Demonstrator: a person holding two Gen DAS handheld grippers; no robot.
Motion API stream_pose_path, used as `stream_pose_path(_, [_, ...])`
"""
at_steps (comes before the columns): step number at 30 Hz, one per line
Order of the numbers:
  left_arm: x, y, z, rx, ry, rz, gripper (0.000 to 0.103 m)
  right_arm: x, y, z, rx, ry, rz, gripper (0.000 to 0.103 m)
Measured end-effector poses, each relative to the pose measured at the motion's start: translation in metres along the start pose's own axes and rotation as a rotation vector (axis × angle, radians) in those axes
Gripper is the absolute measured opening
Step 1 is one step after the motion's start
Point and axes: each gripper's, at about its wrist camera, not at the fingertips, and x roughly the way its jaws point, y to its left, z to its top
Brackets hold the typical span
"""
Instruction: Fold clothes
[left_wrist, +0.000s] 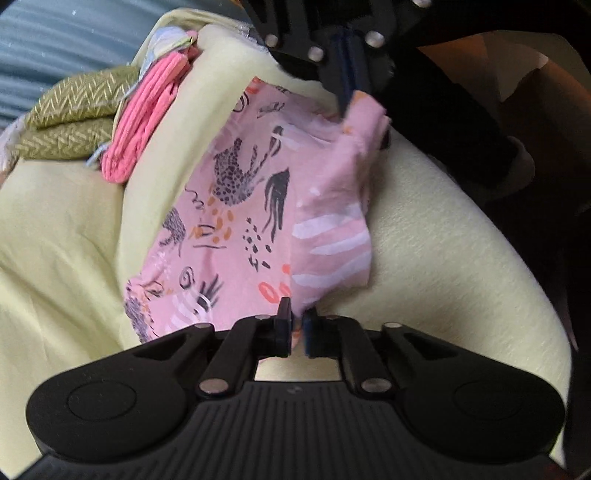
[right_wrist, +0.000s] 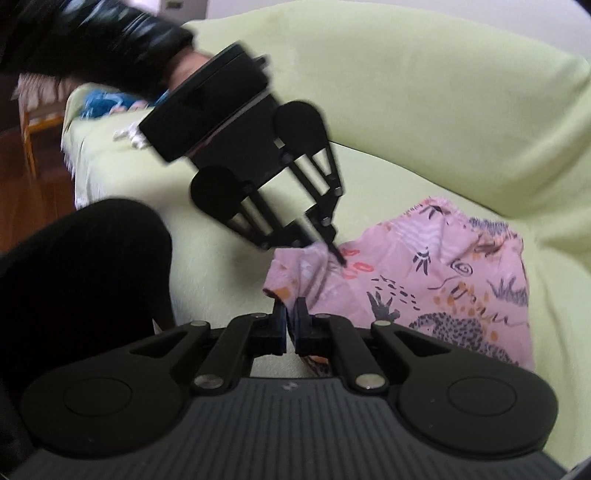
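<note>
Two grippers pinch a pink cloth on a yellow-green sofa.

Left wrist view: left hand-held gripper (left_wrist: 295, 321) is closed on the pink animal-print cloth (left_wrist: 251, 206); right hand-held gripper (left_wrist: 345, 92), cut off at top, nips the far corner. Folded green (left_wrist: 70, 122) & pink clothes (left_wrist: 147, 122) sit nearby, blurry. Right wrist view: right hand-held gripper (right_wrist: 291, 314) clamps the cloth (right_wrist: 424, 288) edge; the left one (right_wrist: 338, 256) bites it too, w/ blur. Sofa (right_wrist: 406, 92) under it all.

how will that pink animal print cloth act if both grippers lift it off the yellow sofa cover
The pink printed cloth will probably go floppy: it already creases and bunches where the left gripper and right gripper pinch its edge. It looks thin, so likely light, sagging between the two holds. The yellow sofa cover looks soft, so dragging may rumple it.
</note>
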Motion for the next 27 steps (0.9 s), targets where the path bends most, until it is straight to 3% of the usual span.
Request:
stream_pose_path(3, [0.001,-0.002,0.001,-0.061,0.012,0.039,0.034,-0.010,-0.010,0.007,0.050,-0.005,-0.001,0.003])
stream_pose_path(7, [-0.005,-0.008,0.004,-0.125,0.024,0.068,0.043,-0.005,-0.020,0.008,0.085,-0.005,0.007,0.003])
stream_pose_path(11, [-0.015,-0.024,0.014,-0.115,0.022,0.109,0.045,-0.002,-0.020,0.013,0.094,-0.012,0.022,0.003])
stream_pose_path(18, [-0.019,-0.039,0.040,-0.115,-0.031,0.259,0.046,0.003,-0.017,0.017,0.085,-0.002,0.032,0.003])
stream_pose_path(23, [-0.017,-0.036,0.046,-0.164,-0.050,0.235,0.044,0.005,-0.020,0.018,0.093,0.009,0.041,0.003])
stream_pose_path(27, [-0.016,-0.039,0.045,-0.137,-0.036,0.251,0.045,0.002,-0.037,0.013,0.227,0.000,0.059,0.003])
